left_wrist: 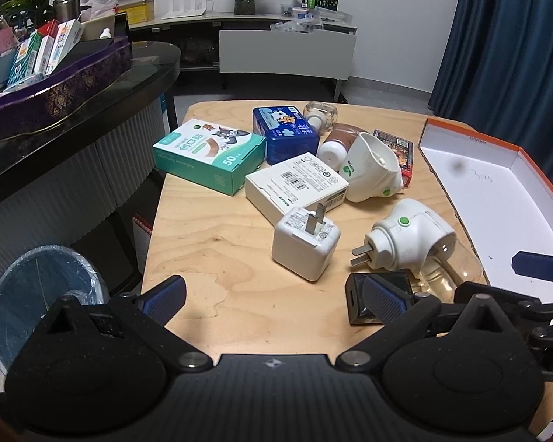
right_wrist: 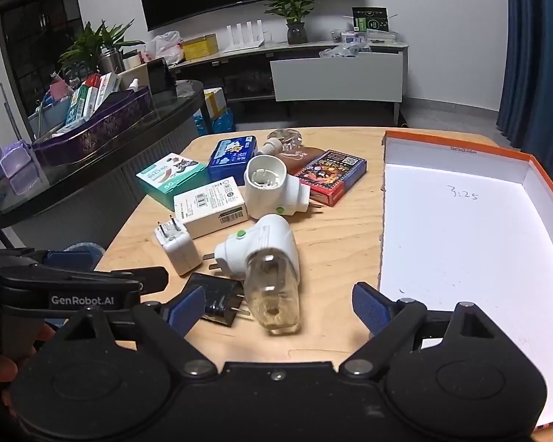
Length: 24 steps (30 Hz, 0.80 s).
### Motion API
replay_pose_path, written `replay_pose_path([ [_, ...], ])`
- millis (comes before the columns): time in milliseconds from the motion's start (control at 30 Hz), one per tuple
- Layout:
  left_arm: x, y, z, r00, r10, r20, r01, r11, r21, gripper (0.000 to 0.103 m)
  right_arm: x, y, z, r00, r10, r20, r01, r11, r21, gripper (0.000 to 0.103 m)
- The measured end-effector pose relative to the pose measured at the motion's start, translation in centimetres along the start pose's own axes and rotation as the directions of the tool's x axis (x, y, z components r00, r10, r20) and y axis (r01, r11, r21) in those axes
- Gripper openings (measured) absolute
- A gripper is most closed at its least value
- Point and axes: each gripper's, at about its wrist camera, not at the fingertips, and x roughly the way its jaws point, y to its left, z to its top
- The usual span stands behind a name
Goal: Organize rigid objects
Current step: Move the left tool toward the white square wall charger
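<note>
Both grippers hover over a wooden table (left_wrist: 210,258). My left gripper (left_wrist: 272,298) is open; a white charger cube (left_wrist: 306,246) lies just beyond its fingers, and a black adapter (left_wrist: 379,294) sits behind the right pad. My right gripper (right_wrist: 279,307) is open too. The clear bottle of a white plug-in vaporizer (right_wrist: 265,254) and the black adapter (right_wrist: 217,298) lie between its spread fingers, untouched. Farther back lie a flat white box (left_wrist: 296,184), a green bandage box (left_wrist: 210,156), a blue tin (left_wrist: 285,134), a second vaporizer (left_wrist: 372,169) and a red card pack (right_wrist: 335,176).
An open white box with an orange rim (right_wrist: 461,239) fills the table's right side. On the left stands a black counter (left_wrist: 92,118) carrying a purple tray (left_wrist: 55,84) of cartons. A lined bin (left_wrist: 44,294) stands below it. A blue curtain (left_wrist: 505,37) hangs at the right.
</note>
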Motion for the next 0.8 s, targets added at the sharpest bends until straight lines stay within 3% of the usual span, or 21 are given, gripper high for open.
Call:
replay_pose_path([
  [433, 1.8, 0.1, 0.5, 1.000, -0.013, -0.007, 0.013, 1.000, 0.025, 0.103, 2.5, 1.6, 0.4, 1.000, 0.004, -0.006, -0.004, 1.000, -0.013, 0.102],
  [500, 2.1, 0.1, 0.6, 1.000, -0.020, -0.012, 0.020, 0.999, 0.025, 0.103, 1.2, 0.1, 0.5, 1.000, -0.007, -0.009, 0.006, 1.000, -0.024, 0.102],
  [800, 3.1, 0.1, 1.1, 0.999, -0.031, -0.009, 0.032, 0.999, 0.042, 0.103, 1.7, 0.0, 0.7, 1.000, -0.006, -0.018, 0.006, 1.000, -0.024, 0.102],
])
